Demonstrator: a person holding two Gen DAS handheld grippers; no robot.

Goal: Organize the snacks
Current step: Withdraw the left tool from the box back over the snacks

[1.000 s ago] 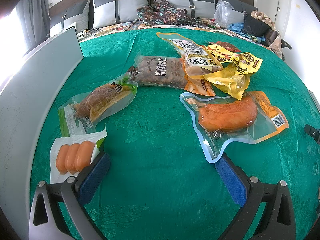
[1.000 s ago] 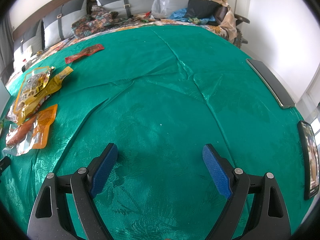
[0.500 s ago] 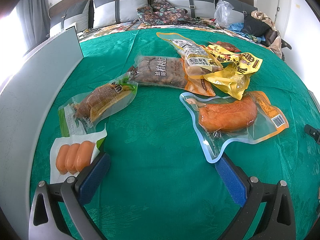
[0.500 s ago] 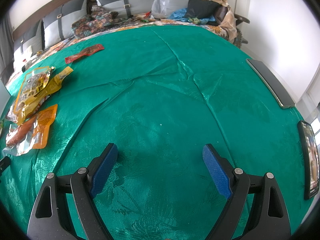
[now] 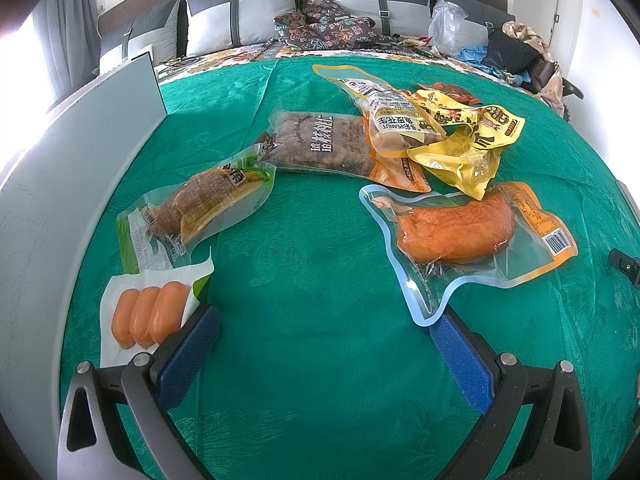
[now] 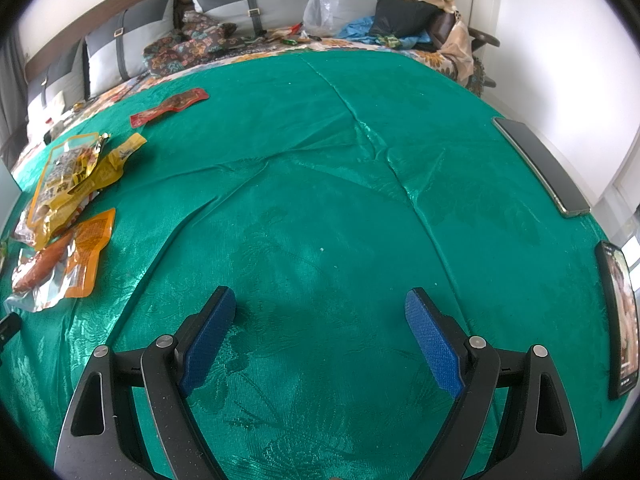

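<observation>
Several snack packs lie on a green cloth (image 5: 320,264). In the left wrist view: a pack of three small sausages (image 5: 148,316) at near left, a brown meat pack with green trim (image 5: 200,208), a dark nut pack (image 5: 320,144), a peanut pack (image 5: 388,116), a crumpled yellow bag (image 5: 468,148) and an orange chicken pack (image 5: 460,232). My left gripper (image 5: 326,320) is open and empty, low over the cloth between the sausages and the chicken pack. My right gripper (image 6: 320,308) is open over bare cloth, with the chicken pack (image 6: 56,260), the yellow bags (image 6: 72,176) and a red pack (image 6: 170,106) far to its left.
A grey board (image 5: 68,160) stands along the left side of the cloth. Two phones (image 6: 540,164) (image 6: 618,316) lie at the right edge. Pillows (image 5: 240,12), a plastic bag (image 6: 322,6) and piled clothes (image 6: 416,20) sit at the back.
</observation>
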